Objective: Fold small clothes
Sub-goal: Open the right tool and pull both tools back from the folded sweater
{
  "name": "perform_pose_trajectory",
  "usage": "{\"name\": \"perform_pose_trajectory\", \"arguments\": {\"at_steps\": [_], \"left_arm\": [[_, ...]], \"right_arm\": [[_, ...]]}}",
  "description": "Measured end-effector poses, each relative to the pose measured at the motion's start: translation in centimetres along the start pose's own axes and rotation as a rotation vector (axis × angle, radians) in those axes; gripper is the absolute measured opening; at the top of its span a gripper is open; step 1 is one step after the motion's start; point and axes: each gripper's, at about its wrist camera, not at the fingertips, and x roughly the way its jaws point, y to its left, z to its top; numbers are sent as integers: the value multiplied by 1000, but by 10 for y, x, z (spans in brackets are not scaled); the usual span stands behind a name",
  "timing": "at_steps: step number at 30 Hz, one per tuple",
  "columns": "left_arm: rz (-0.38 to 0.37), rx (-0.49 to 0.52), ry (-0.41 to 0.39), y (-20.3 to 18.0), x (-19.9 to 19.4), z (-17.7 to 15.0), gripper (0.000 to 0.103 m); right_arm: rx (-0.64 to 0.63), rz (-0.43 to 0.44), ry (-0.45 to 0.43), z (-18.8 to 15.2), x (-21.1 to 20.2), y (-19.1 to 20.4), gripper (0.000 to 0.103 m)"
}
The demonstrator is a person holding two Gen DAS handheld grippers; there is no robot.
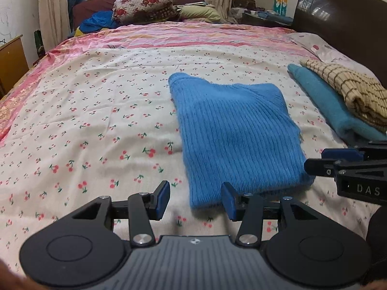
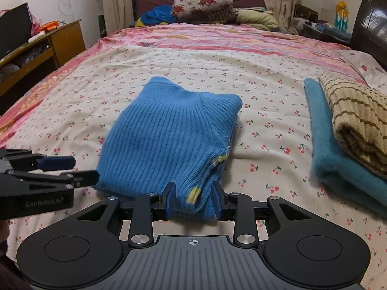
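A blue ribbed knit sweater lies folded into a rectangle on the cherry-print bedsheet; it also shows in the right wrist view. My left gripper is open and empty at the sweater's near left corner. My right gripper is partly open, its fingers standing on either side of the sweater's near right corner, where a yellow patch shows. Each gripper appears in the other's view, the right one and the left one.
A folded teal garment with a folded beige striped one on top lies to the right. A dark headboard stands at far right. Pillows and a floral quilt lie at the far end. A wooden cabinet stands on the left.
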Motion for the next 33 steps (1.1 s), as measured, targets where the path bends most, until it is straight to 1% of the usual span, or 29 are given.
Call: {"name": "perform_pose_trajectory", "arguments": {"at_steps": [9,10,11,16,20,22,28,33], "left_arm": [[21,-8,20,-4,-5,-12,54],[25,-6,23,-5,-5,-14,55],[31,-4,27,-6,-5,-16,58],[36,-14,37,-9,-7,-26,63],[70,5,57,-15,-7,-33,68],[80,17,66,-17,-6,-35,68],[65,13,63,-20,-8,-39,69],[65,1,60,-20,-8,-40,74]], "right_arm": [[19,-5,6,-13,-6,9,34],[25,-2,8,-14,-7,9,34],[29,-1,9,-16,-7,9,36],[23,-6,14,-29,-8,14,37],[28,1,29,-39,-8,17,38],[33,4,33,-44,-8,17,38],[50,-2,41,-51,-9,14,42],[58,2,39,-52,-10,14,43]]}}
